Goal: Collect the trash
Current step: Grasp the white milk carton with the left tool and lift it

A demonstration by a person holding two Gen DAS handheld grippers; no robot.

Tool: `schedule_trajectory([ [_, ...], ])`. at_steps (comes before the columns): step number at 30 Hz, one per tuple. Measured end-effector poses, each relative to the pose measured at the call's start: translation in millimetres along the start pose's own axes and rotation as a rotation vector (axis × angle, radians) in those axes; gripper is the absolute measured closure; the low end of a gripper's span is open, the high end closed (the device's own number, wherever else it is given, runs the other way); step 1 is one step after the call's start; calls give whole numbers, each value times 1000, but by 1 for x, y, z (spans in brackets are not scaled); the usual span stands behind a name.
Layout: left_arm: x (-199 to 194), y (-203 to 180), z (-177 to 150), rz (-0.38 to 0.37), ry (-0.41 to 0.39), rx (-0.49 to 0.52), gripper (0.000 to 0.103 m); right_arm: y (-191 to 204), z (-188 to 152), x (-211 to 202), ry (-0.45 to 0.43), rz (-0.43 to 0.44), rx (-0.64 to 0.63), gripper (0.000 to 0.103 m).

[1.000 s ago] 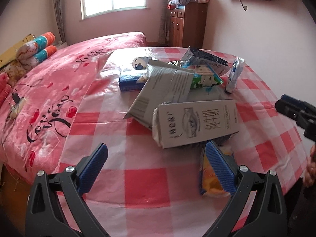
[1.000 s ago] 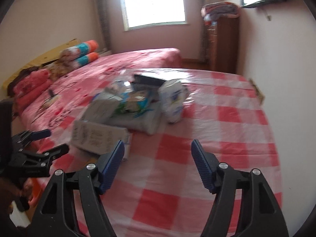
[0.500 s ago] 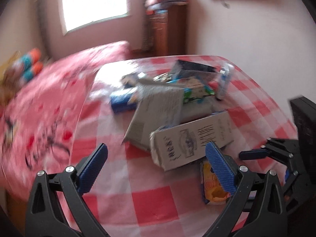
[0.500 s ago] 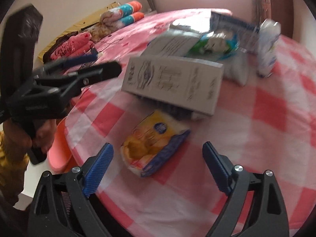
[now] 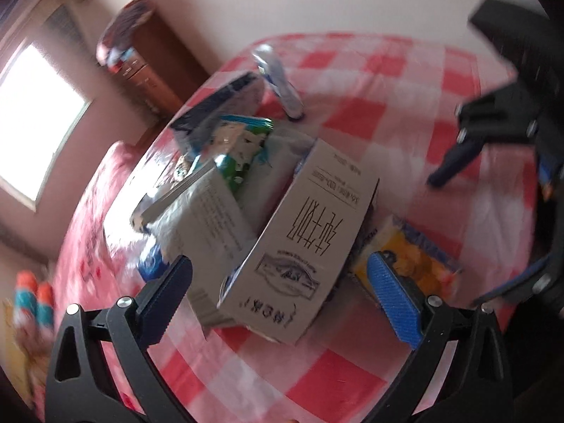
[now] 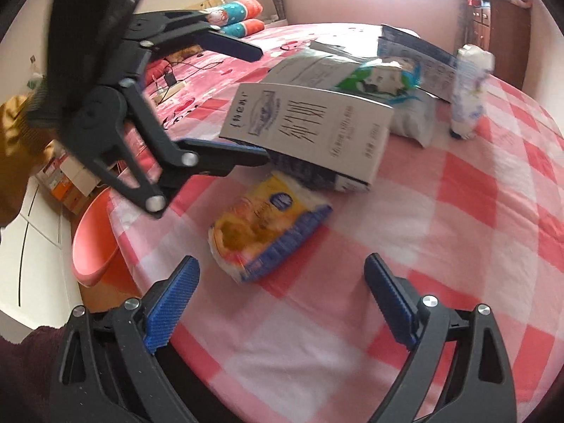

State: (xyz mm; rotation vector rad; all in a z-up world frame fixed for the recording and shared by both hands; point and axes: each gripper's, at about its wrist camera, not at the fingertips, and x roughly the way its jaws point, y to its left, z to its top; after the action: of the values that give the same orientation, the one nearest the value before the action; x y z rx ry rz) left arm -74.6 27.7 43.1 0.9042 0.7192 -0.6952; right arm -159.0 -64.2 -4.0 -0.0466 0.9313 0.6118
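Note:
A pile of trash lies on the red-and-white checked tablecloth point(image 6: 476, 218). A grey carton point(image 5: 303, 246) with Chinese print lies on top at the front; it also shows in the right wrist view point(image 6: 310, 134). A yellow snack packet point(image 6: 268, 232) lies in front of it, also in the left wrist view point(image 5: 409, 257). My left gripper point(image 5: 282, 292) is open, its jaws on either side of the carton's near end. My right gripper point(image 6: 278, 299) is open, just short of the yellow packet. The left gripper point(image 6: 261, 105) also appears in the right wrist view.
Behind the carton lie a grey paper bag point(image 5: 208, 211), a green-and-white packet point(image 6: 380, 77), a dark blue box point(image 5: 218, 105) and a white tube point(image 6: 469, 95). A pink basin point(image 6: 95, 243) stands beside the table on the left. A pink bed point(image 6: 299, 35) lies behind.
My left gripper has rolled and moved in until its jaws flank the carton. My right gripper has edged closer to the yellow packet. Both stay open.

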Motion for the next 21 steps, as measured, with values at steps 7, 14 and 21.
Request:
schedule_trajectory([
  [7, 22, 1, 16, 5, 43, 73, 4, -2, -13, -12, -24, 1, 17, 10],
  [14, 37, 0, 21, 5, 69, -32, 36, -16, -12, -16, -39, 9, 32, 10],
  [21, 19, 0, 8, 50, 29, -280, 36, -14, -4, -11, -48, -14, 38, 10],
])
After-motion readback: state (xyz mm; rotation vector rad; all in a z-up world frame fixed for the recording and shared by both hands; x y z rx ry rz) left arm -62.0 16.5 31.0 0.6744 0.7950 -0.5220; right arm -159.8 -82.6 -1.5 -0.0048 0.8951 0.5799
